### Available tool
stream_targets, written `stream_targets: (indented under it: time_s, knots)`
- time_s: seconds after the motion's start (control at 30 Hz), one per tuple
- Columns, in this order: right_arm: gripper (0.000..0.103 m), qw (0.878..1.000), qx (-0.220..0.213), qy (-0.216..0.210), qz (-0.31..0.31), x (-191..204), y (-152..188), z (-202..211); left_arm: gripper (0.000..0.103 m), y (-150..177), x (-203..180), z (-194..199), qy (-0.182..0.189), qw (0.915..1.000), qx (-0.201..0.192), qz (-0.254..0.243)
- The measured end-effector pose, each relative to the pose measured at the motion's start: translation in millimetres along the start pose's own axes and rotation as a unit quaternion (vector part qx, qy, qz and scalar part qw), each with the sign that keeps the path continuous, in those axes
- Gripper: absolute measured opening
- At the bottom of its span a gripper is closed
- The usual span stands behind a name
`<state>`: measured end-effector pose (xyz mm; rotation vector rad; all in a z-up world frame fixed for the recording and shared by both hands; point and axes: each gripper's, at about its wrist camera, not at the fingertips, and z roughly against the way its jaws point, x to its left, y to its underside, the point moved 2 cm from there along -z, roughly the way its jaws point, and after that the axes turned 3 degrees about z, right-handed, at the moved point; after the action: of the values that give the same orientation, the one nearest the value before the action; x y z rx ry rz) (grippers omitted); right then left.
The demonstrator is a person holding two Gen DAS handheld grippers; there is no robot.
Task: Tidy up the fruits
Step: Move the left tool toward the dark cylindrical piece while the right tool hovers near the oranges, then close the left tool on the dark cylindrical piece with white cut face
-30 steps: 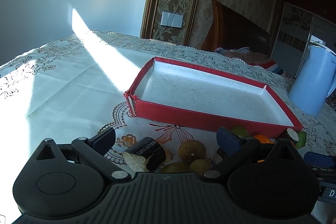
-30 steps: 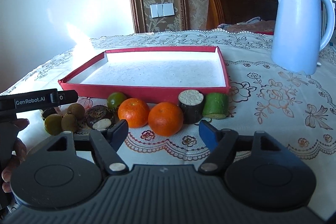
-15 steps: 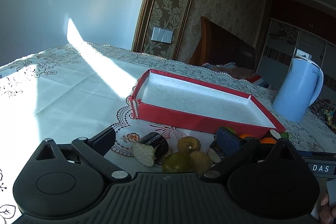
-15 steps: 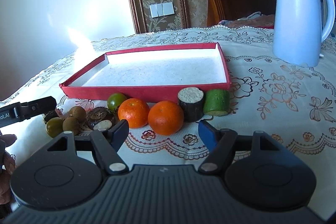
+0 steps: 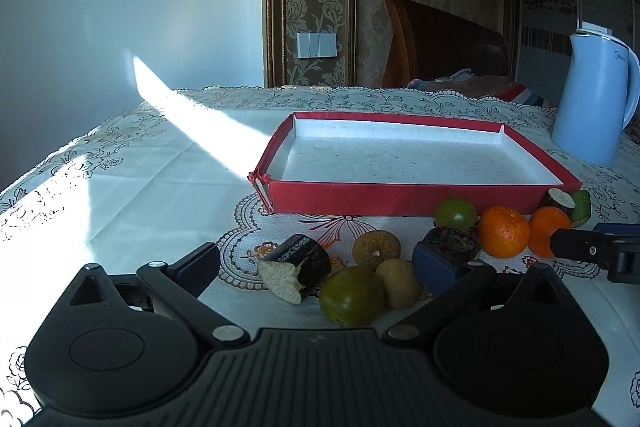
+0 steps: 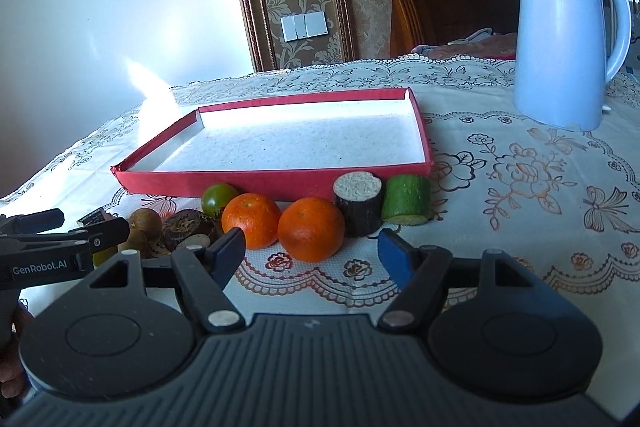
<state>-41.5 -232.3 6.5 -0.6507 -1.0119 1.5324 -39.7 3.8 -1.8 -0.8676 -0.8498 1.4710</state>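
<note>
A shallow red tray (image 5: 400, 195) (image 6: 240, 183) with a white floor lies on the lace tablecloth, with nothing in it. Fruits line its near side. My left gripper (image 5: 316, 267) is open. A dark cane piece (image 5: 298, 265), a green fruit (image 5: 351, 295) and two brownish fruits (image 5: 376, 247) lie just ahead, between its fingers. My right gripper (image 6: 312, 253) is open too, just short of two oranges (image 6: 311, 229). Beside them are a green tomato (image 6: 218, 197), a dark cane stub (image 6: 358, 201) and a cucumber chunk (image 6: 406, 199).
A pale blue kettle (image 5: 592, 99) (image 6: 560, 43) stands on the table to the right, behind the tray. A wooden chair back (image 6: 448, 7) rises behind the table. A strip of sunlight crosses the cloth left of the tray. A hand (image 6: 12, 327) shows at the lower left.
The left wrist view has rolled to level and shifted, so the small fruits now sit more fully between the left fingers. The right gripper has stayed put.
</note>
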Motion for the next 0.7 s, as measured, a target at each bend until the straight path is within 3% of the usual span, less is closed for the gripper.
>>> stream_targets:
  time_s: [0.2, 0.57, 0.7]
  knots:
    - [0.072, 1.000, -0.001, 0.006, 0.007, 2.4, 0.2, 0.5, 0.103, 0.2, 5.0, -2.8, -0.003, 0.9998, 0.011, 0.015]
    - [0.072, 1.000, -0.005, 0.014, 0.017, 5.0, 0.4, 2.4, 0.103, 1.0, 4.2, 6.9, -0.017, 0.9997, -0.015, 0.010]
    - [0.072, 1.000, -0.008, 0.016, 0.018, 5.4, 0.1, 3.4, 0.103, 1.0, 12.9, 9.5, 0.002, 0.9996, -0.010, 0.025]
